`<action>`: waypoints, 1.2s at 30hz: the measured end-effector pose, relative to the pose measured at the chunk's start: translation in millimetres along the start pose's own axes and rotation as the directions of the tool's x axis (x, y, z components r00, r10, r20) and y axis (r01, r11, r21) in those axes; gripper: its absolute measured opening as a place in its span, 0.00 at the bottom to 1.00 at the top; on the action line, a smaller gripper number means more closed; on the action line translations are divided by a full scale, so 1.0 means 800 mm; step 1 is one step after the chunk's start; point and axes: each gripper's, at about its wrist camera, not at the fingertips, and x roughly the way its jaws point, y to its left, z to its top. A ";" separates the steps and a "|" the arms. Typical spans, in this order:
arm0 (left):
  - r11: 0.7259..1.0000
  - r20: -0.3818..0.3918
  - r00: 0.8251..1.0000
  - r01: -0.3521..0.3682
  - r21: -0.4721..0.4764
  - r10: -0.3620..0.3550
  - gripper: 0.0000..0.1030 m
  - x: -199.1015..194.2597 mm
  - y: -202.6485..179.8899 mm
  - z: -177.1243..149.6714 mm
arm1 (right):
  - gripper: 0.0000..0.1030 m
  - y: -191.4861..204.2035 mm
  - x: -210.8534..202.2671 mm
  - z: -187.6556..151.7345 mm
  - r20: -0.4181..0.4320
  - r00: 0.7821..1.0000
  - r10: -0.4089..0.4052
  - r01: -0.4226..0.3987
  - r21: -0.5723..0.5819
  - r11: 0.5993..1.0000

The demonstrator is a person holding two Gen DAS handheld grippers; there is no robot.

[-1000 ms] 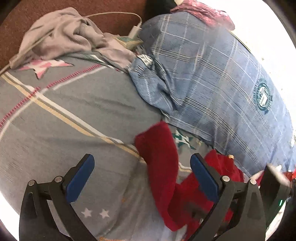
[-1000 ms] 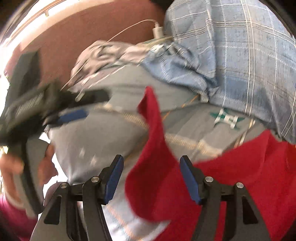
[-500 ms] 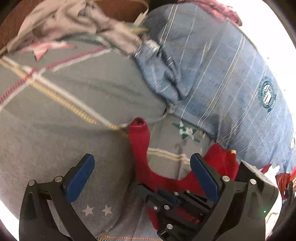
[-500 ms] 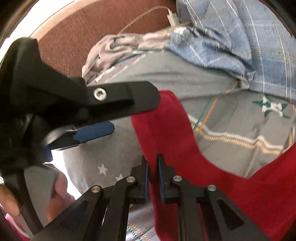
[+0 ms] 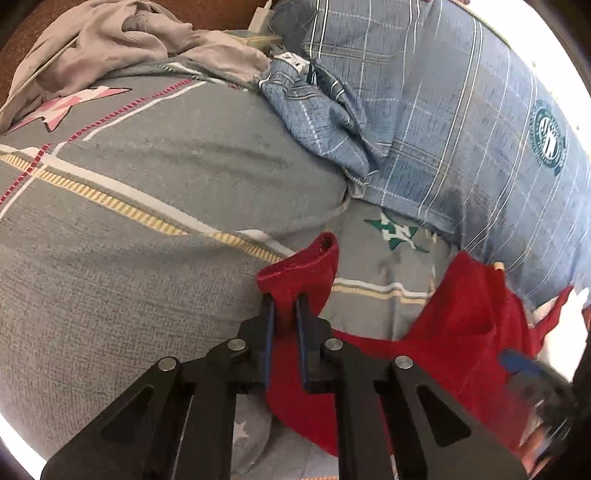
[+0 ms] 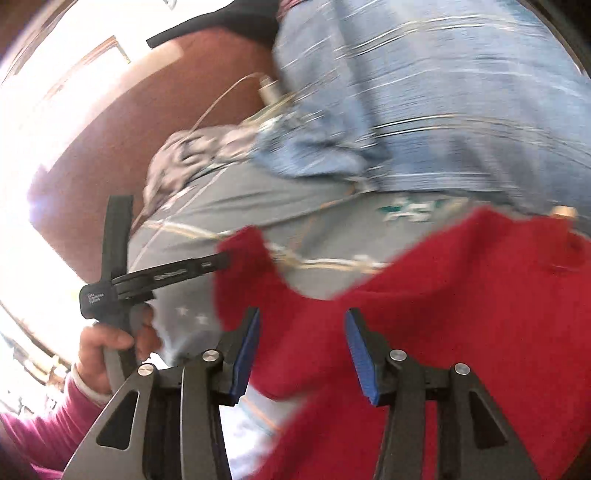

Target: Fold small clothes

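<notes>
A small red garment (image 5: 461,325) lies on a grey bedsheet (image 5: 147,221). My left gripper (image 5: 284,306) is shut on one upturned strap or corner of the red garment (image 5: 306,266). In the right wrist view the red garment (image 6: 461,295) spreads in front of my right gripper (image 6: 301,332), which is open above the cloth with nothing between its pads. The left gripper (image 6: 218,262) shows at the left of that view, pinching the garment's corner. The right wrist view is motion-blurred.
A blue plaid pillow or garment (image 5: 443,110) lies behind the red one. A crumpled grey cloth (image 5: 110,44) and a white charger with cable (image 5: 258,22) sit at the far edge by the brown headboard (image 6: 110,147). The person's hand (image 6: 110,339) holds the left tool.
The left gripper has shut on the red garment's corner. The right gripper, shut on that corner half a second ago, has opened and pulled back to the right.
</notes>
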 end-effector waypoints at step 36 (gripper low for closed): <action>0.887 0.141 0.950 0.198 0.417 -0.278 0.07 -0.053 -0.351 0.008 | 0.59 -0.194 -0.189 -0.031 0.052 0.941 -0.335 0.304 0.304 0.903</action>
